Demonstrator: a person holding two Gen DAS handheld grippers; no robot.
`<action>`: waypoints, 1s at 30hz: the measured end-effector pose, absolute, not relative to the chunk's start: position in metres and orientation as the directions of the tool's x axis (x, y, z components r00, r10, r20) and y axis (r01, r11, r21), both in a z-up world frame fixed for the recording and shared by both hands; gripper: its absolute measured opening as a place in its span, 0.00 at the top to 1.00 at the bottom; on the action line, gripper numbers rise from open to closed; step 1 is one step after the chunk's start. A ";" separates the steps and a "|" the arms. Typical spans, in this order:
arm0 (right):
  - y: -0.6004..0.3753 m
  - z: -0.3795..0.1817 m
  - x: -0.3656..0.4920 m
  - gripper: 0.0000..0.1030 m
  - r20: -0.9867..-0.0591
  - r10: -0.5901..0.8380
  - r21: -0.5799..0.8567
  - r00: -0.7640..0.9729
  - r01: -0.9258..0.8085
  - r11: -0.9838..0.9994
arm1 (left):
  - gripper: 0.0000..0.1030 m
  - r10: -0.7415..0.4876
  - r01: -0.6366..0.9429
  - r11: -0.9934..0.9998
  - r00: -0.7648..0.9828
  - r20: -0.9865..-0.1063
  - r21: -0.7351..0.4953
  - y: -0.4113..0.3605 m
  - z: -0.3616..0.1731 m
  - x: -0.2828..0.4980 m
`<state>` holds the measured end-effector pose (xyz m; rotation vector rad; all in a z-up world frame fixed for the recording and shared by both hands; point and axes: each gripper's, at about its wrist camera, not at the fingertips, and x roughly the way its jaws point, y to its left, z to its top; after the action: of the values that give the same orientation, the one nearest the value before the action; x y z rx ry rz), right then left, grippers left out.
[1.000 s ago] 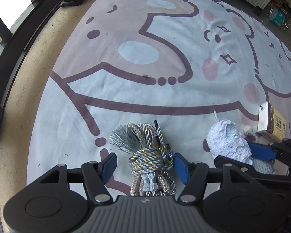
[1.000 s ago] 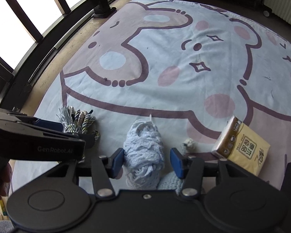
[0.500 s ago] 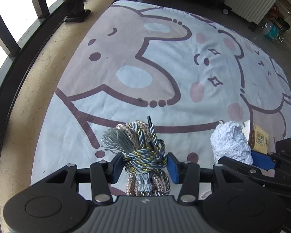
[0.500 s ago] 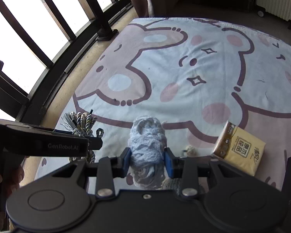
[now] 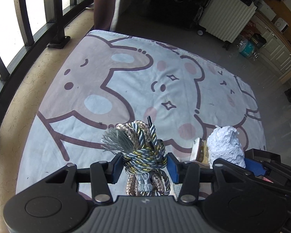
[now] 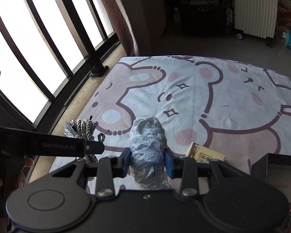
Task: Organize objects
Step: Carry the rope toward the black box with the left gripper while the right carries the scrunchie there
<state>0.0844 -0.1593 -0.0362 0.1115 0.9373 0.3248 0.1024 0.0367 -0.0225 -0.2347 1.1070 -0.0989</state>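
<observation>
A: Largest item?

B: Cartoon-bear blanket (image 5: 110, 89), spread flat on the floor.

A: Grippers?

B: Left gripper (image 5: 145, 164) clamped on the twisted cord bundle (image 5: 143, 145), raised above the blanket's near edge. Right gripper (image 6: 147, 162) clamped on the pale blue yarn ball (image 6: 147, 139), also above that edge.

A: Smallest?

B: Yellow tissue pack (image 6: 205, 155), lying on the blanket, near edge, right of the yarn.

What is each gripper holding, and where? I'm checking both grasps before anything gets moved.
The left gripper clamps the braided cord bundle across its wrapped middle. The right gripper clamps the white lace bundle around its middle.
</observation>
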 end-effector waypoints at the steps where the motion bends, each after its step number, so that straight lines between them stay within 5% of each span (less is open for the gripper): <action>1: -0.165 -0.034 0.082 0.64 -0.771 0.316 0.232 0.554 -0.218 0.948 | 0.53 -0.201 -0.032 0.970 0.449 -0.870 -0.241 0.033 -0.020 0.102; 30: -0.351 -0.026 0.019 0.64 -0.751 0.101 0.203 0.652 0.082 0.976 | 0.53 -0.427 0.192 0.904 0.395 -0.813 -0.382 -0.145 -0.012 0.087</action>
<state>0.0191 -0.3515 -0.0265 0.2271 0.8620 0.0112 0.0867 -0.1453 -0.0122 -0.2414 1.0985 -0.3974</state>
